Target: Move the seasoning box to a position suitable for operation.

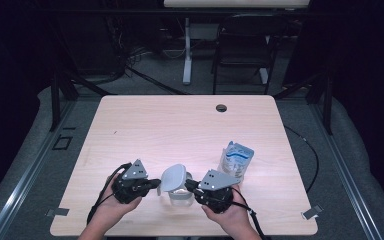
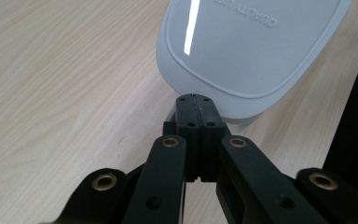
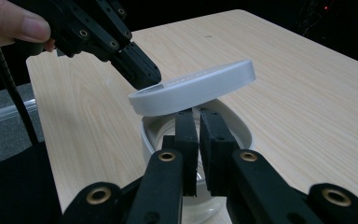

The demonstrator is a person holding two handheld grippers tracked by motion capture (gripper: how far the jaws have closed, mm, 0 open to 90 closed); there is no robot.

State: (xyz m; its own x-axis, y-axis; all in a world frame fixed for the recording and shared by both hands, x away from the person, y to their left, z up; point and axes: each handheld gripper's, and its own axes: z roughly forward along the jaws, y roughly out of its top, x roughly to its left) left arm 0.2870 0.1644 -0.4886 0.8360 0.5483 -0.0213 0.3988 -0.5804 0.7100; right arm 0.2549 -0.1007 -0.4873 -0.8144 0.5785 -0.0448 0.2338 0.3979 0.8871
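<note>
Two grippers: left gripper point(image 1: 156, 183) fingers pinch one lid point(image 1: 172, 177); right gripper point(image 1: 190, 185) fingers clamp one container point(image 1: 180, 196) rim.

The high view looks forward and down from above the near edge of the pale wooden table point(image 1: 190, 125), while the two gripper views sit low and close along their own black jaws, facing each other across the shared oval white plastic lid point(image 2: 251, 42) tilted over its tub.
</note>
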